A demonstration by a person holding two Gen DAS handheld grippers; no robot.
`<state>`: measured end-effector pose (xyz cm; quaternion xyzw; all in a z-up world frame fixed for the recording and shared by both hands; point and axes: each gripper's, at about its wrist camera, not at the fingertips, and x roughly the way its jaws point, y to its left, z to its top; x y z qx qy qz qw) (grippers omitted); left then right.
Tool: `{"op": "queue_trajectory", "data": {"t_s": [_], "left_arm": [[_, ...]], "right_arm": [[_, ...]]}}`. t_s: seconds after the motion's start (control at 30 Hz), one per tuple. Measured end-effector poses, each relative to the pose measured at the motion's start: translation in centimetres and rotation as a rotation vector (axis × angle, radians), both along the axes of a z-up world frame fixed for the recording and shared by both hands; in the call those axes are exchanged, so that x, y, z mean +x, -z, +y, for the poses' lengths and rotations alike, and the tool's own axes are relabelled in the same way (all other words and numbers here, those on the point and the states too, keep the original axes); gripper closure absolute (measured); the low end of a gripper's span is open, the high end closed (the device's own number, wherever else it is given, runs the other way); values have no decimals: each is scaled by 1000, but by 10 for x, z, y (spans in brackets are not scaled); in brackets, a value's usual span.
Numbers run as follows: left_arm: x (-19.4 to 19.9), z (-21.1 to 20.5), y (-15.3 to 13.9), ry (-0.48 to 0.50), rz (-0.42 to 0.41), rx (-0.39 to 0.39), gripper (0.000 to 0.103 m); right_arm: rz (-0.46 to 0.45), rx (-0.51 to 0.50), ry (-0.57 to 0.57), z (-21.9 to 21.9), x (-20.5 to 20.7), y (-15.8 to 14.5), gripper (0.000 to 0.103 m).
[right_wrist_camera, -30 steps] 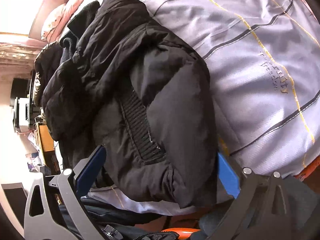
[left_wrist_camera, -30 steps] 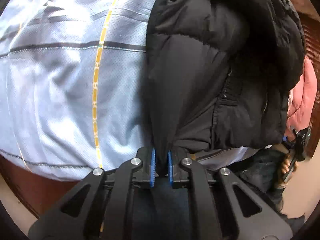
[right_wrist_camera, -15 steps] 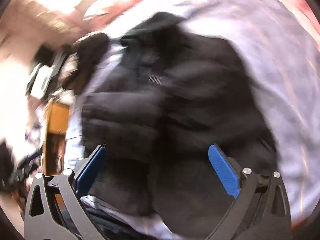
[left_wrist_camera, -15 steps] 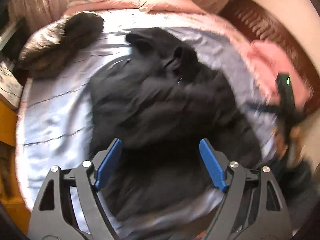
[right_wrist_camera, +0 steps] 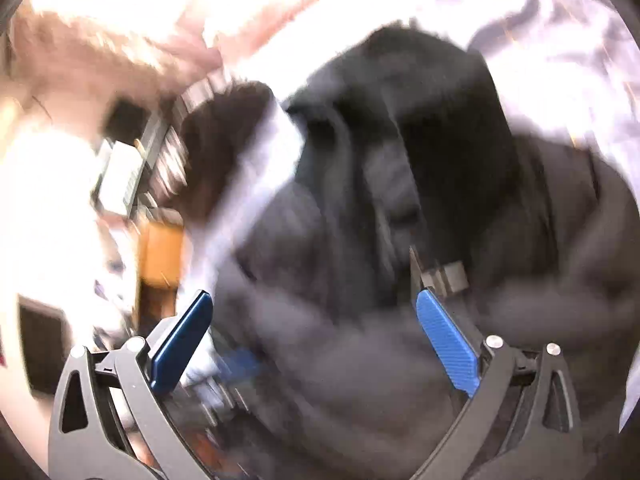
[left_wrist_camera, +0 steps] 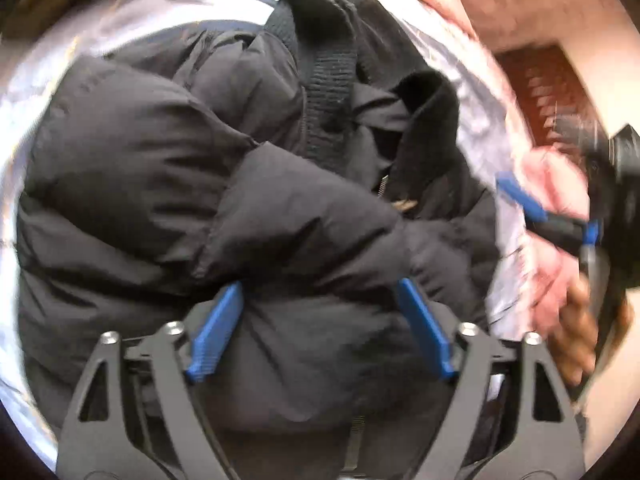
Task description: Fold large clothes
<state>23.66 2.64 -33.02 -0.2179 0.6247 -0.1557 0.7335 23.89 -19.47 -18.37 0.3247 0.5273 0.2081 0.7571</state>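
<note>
A black puffer jacket (left_wrist_camera: pixel 160 160) lies bunched on the pale lilac bedsheet (left_wrist_camera: pixel 480 92), its ribbed collar (left_wrist_camera: pixel 328 80) towards the far side. My left gripper (left_wrist_camera: pixel 319 285) hovers over the jacket's near part. Its jaws are opening and the blue pads (left_wrist_camera: pixel 218 332) stand wide apart, pinching nothing. In the blurred right wrist view, my right gripper (right_wrist_camera: pixel 312 296) is open above the same jacket (right_wrist_camera: pixel 400 160), nothing between its pads. The left wrist view shows the right gripper's blue pad (left_wrist_camera: pixel 520 200) at the right edge, with a hand (left_wrist_camera: pixel 568 300) on its grip.
A dark wooden bed frame (left_wrist_camera: pixel 552 96) runs along the right of the bed. Pink bedding (right_wrist_camera: pixel 160 40) lies at the far end. A dark furry garment (right_wrist_camera: pixel 216 140) lies beside the jacket, and an orange-brown cabinet (right_wrist_camera: pixel 160 256) stands past the sheet's (right_wrist_camera: pixel 560 40) left edge.
The left gripper was shut on the jacket's edge; it has let go, opened wide and swung over the jacket. The right gripper stayed open and swept across the bed.
</note>
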Motion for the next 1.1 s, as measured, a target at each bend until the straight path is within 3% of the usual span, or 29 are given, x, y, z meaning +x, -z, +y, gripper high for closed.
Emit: {"op": "queue_trajectory", "data": {"t_s": [0.07,0.13,0.17,0.23,0.3,0.33,0.37,0.43,0.5,0.57,0.67,0.73,0.77,0.8,0.87,0.93,1.03,1.1], "left_arm": [[1,0,0,-17,20,-34,11],[5,-9,4,25,17,13,10],[7,-9,1,47,15,38,10],[6,-13,6,96,13,84,10],[6,-17,11,133,2,105,7],[7,-20,13,154,-4,121,7],[7,-22,16,159,-4,127,6],[9,-25,20,166,4,137,4],[11,-27,23,176,7,146,3],[14,-28,29,180,14,143,2],[16,-23,34,172,20,125,2],[16,-21,36,172,17,119,2],[16,-21,37,171,17,119,2],[17,-21,38,170,17,121,2],[17,-21,40,173,17,126,2],[18,-21,41,172,21,126,2],[17,-19,42,170,23,121,2],[17,-17,42,161,28,111,2]], "right_arm": [[15,68,32,3,40,1,1],[119,195,53,10,92,25,1],[178,208,80,12,115,39,1],[191,55,188,5,143,47,1],[89,-107,269,-12,160,35,1],[40,-204,283,-16,167,28,1],[-15,-371,299,-20,177,22,1],[-6,-559,237,-22,204,34,1],[126,-497,86,-22,232,73,1],[198,-466,45,-19,244,101,1],[209,-607,56,-12,258,121,1],[213,-574,58,-9,259,128,17],[232,-593,50,-7,257,133,60],[275,-601,48,-6,255,138,93],[269,-500,80,-12,248,133,93],[177,-383,104,-17,235,102,94],[25,-225,106,-21,202,37,94],[-57,-125,48,-13,169,-9,94]]}}
